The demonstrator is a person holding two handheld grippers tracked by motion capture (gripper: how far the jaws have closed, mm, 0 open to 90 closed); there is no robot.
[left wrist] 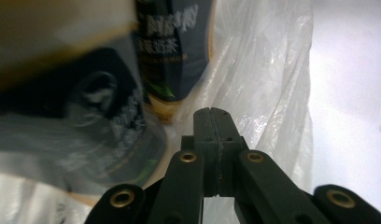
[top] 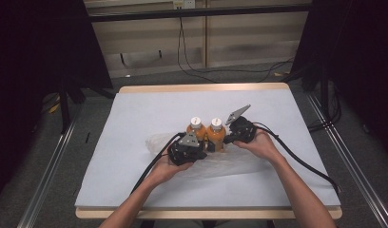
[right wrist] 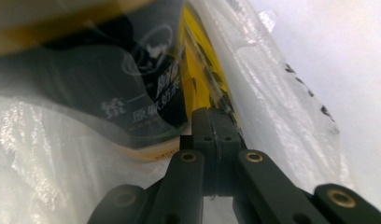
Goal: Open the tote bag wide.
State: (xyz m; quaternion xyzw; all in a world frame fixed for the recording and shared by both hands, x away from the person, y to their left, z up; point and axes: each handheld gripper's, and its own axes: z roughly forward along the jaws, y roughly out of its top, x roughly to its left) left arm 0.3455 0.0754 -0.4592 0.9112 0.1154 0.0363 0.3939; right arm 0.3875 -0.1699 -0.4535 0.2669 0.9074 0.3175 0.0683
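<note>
The bench, covered in a white sheet, carries a clear plastic bag lying crumpled near its middle, and two orange bottles with white caps stand upright side by side, touching, on or within the bag's film. The work in hand looks like drawing the bag up around the bottles. The left gripper sits low at the near-left of the pair and the right gripper just beside the right-hand bottle. In the left gripper view the jaws are pressed together with no gap, their tip among the film close to a bottle's base; whether a fold of film is pinched between them cannot be told. In the right gripper view the jaws are likewise closed tight, right against film stretched over the bottle's dark label, and may have the film nipped at the tip. To do this well, each side should hold film alone, not the bottle wall, and both should lift evenly and slowly so the upright bottles do not tip against each other or slide out.
</note>
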